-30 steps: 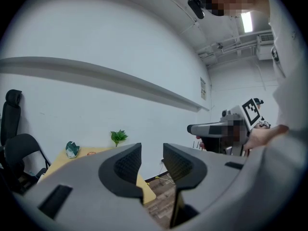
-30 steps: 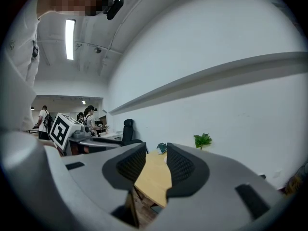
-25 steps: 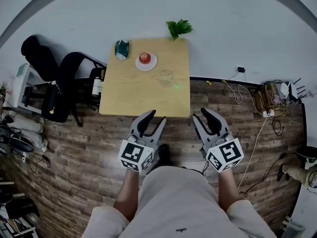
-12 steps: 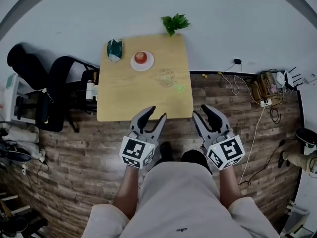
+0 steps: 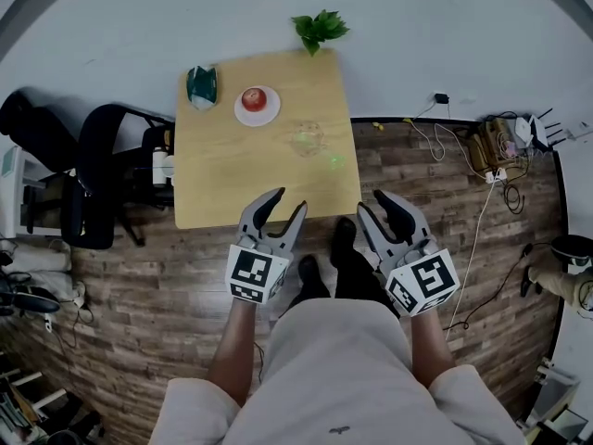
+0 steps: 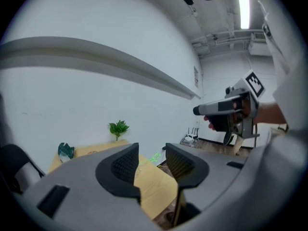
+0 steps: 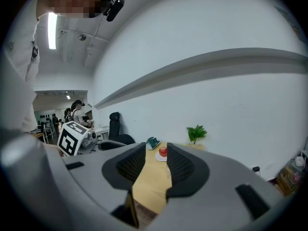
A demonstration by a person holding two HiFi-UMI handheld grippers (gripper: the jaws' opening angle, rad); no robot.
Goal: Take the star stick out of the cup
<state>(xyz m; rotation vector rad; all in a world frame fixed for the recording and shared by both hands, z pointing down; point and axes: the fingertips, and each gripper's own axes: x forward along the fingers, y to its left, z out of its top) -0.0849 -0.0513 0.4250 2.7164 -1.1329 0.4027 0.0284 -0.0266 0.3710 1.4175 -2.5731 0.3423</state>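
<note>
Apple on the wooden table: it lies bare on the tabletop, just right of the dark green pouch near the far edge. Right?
No: the apple sits on a white plate, not bare on the tabletop. The rest holds: it is just right of the dark green pouch near the far edge of the wooden table, as the head view shows.

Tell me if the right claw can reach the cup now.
Probably yes, with a forward reach: the right claw is open and empty, and only bare table lies between it and the cup.
</note>
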